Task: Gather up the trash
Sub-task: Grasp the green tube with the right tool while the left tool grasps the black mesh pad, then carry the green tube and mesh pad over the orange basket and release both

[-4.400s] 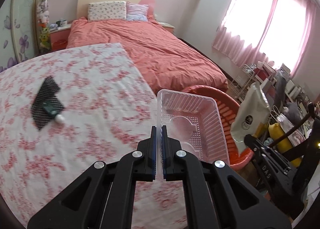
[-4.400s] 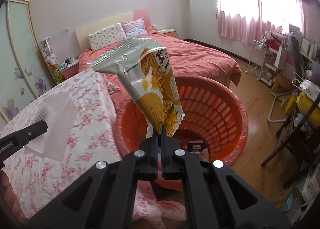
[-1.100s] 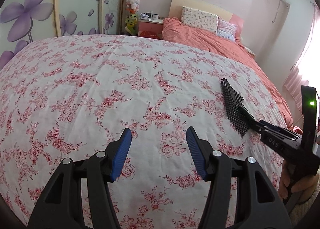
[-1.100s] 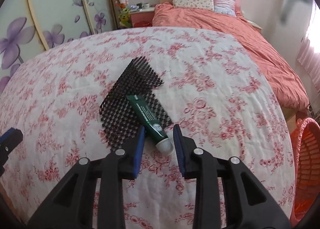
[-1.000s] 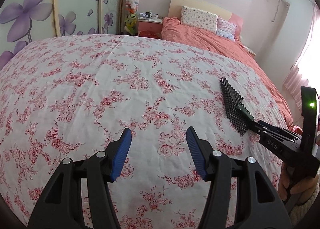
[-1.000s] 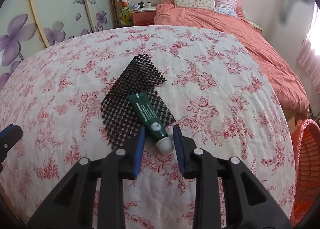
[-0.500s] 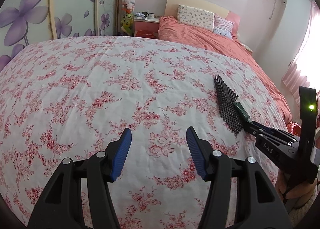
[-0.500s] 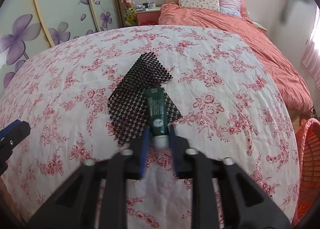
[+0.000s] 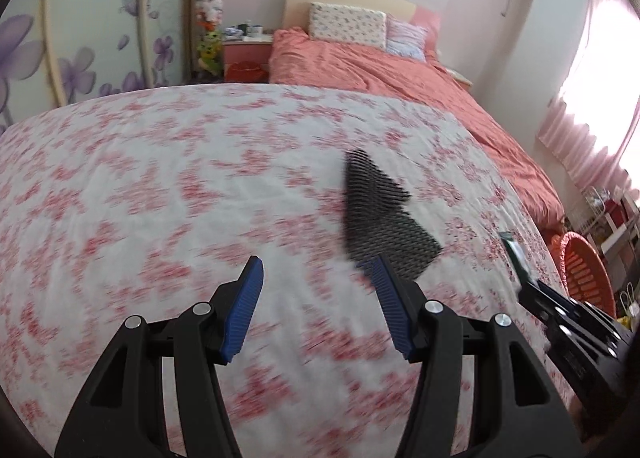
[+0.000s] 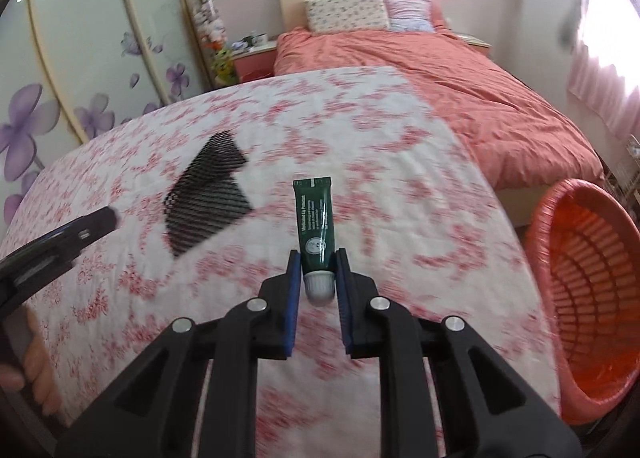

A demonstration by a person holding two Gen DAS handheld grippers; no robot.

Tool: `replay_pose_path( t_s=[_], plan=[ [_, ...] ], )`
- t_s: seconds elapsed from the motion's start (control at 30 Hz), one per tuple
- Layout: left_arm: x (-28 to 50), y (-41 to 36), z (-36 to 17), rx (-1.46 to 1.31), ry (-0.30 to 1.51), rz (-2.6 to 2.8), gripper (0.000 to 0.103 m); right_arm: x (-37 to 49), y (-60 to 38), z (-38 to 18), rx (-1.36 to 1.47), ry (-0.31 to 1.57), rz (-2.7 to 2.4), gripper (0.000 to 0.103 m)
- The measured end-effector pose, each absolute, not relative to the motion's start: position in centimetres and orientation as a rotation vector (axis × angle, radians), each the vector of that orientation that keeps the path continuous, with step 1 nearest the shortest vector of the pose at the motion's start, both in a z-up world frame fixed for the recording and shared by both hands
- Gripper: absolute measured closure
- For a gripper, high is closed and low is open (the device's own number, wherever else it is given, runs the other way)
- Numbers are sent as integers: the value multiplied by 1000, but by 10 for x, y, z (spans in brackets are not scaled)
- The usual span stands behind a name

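— Tube [image 10: 315,226] position?

— It is held by the right gripper [image 10: 316,270], clamped at the neck just above the white cap [image 10: 318,287], with the crimped end pointing away from the camera. It is seen lifted above the floral tabletop [image 10: 400,193], apart from the cloth. In the left wrist view the tube [image 9: 515,254] is glimpsed at the far right, sticking out of the right gripper [image 9: 530,288].

— How are the right jaws set?

— They have just been closing, and the blue pads [image 10: 292,278] are now pressed on both sides of the green tube.

— And the left gripper [image 9: 316,302]?

— Its jaws are spread apart, with nothing between them; only blurred floral cloth is seen below. One pad [image 9: 386,290] overlaps the near corner of the mesh [image 9: 380,213] in the picture; whether it is touched cannot be told.

— Where is the mesh seen from the right side?

— The black mesh [image 10: 208,197] is laid flat on the tabletop, to the left of the tube and well apart from it. The left gripper [image 10: 96,223] is seen entering from the left edge, near the mesh, with part of a hand [image 10: 36,370] below it.

— Where is the basket?

— The orange basket [image 10: 580,282] is stood beside the tabletop at the right, its opening turned toward the camera. Behind it a bed [image 10: 460,93] with a salmon cover is seen. In the left wrist view only part of the basket [image 9: 582,270] is shown at the right edge.
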State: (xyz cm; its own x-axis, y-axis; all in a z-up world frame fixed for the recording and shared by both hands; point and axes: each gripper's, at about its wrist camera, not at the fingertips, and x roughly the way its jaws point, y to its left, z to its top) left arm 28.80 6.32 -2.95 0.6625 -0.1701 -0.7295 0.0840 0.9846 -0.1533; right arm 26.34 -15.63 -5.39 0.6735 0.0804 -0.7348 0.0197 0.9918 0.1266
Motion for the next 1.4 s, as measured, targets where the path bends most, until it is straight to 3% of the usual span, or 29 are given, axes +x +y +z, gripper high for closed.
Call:
replay_pose_path(
  t_s=[0.43, 0.53, 0.67, 0.83, 0.97, 1.4],
  plan=[
    [346, 35, -48, -124, 887, -101, 47, 248, -197, -57, 180, 815, 7, 86],
    [349, 32, -52, -117, 893, -91, 53, 247, -200, -59, 176, 816, 7, 86],
    [344, 25, -51, -116, 905, -139, 70, 247, -203, -64, 185, 822, 4, 86],
    [337, 14, -52, -101, 897, -166, 80, 243, -204, -67, 191, 825, 1, 86],
    [335, 8, -52, -107, 900, -180, 96, 241, -207, -67, 195, 827, -8, 85],
    [300, 2, -17, -100, 799, -232, 97, 215, -225, -39, 215, 758, -59, 85]
  ],
)
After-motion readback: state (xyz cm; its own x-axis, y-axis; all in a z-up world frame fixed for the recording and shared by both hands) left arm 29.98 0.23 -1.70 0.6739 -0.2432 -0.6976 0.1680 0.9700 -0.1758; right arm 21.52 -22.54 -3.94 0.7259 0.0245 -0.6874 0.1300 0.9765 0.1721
